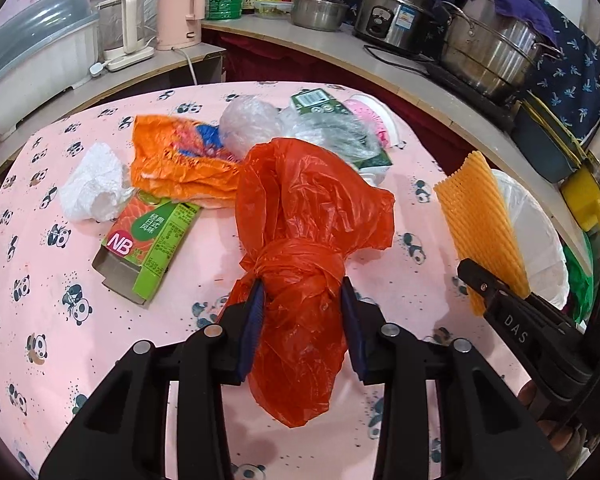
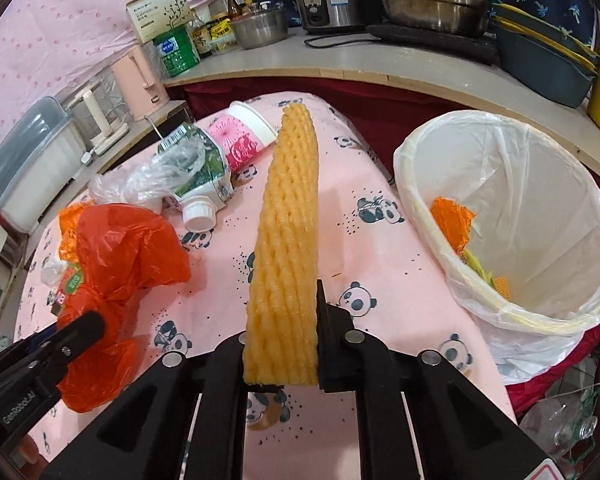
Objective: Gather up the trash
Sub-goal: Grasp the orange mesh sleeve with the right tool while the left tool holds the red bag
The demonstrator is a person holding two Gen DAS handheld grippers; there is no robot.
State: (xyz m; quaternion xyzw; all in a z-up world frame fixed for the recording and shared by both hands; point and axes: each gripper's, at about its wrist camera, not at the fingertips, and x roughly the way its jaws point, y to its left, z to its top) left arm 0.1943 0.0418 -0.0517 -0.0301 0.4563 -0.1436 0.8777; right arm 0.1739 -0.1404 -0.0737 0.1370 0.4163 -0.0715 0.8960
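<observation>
A knotted red plastic bag (image 1: pixel 312 216) lies on the panda tablecloth. My left gripper (image 1: pixel 302 296) is shut on it just below the knot, with both blue pads pressing into the plastic. A yellow foam fruit net (image 2: pixel 288 232) stands upright in my right gripper (image 2: pixel 282 320), which is shut on its lower end. The same net (image 1: pixel 476 216) shows at the right of the left wrist view, in front of the bin. A trash bin with a white liner (image 2: pixel 416 152) stands off the table's right edge, with orange and yellow scraps inside.
Loose trash lies on the table (image 1: pixel 60 320): a green NB carton (image 1: pixel 148 248), white tissue (image 1: pixel 92 188), an orange wrapper (image 1: pixel 172 160), a clear bag (image 1: pixel 248 128), a green milk carton (image 2: pixel 208 168) and a pink paper cup (image 2: pixel 244 136). Pots and kettles line the counter behind.
</observation>
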